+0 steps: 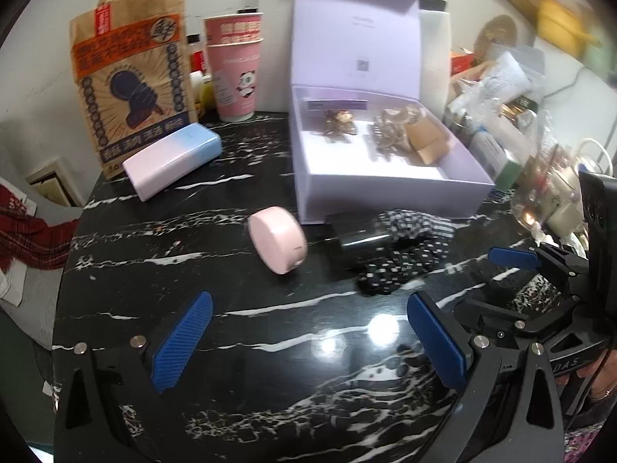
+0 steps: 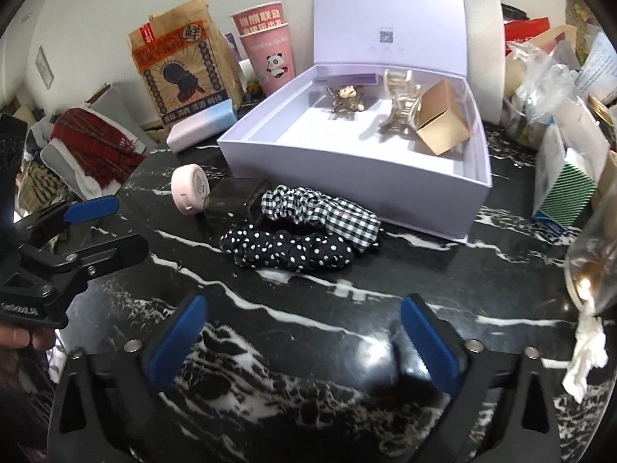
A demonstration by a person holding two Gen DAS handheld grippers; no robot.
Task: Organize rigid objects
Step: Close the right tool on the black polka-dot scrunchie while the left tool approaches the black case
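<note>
Both grippers hover low over the near edge of the black marble surface, fingers spread wide and holding nothing: the left gripper sits toward the left edge, the right gripper beside it; each shows at the margin of the other's view.

The open lilac box stands toward the far edge of the surface, lid upright; inside it lie a small bronze hair clip, a larger pale gold claw clip and a tan cardboard cube, the cube touching the claw clip.

Just in front of the box, on the bare surface, lie a round pink case tipped on its edge, a dark translucent box touching it, a gingham scrunchie and a polka-dot scrunchie, the two scrunchies overlapping.

Near the far left corner rests a pink-and-blue gradient case, lying flat before a brown paper bag and stacked pink paper cups.
</note>
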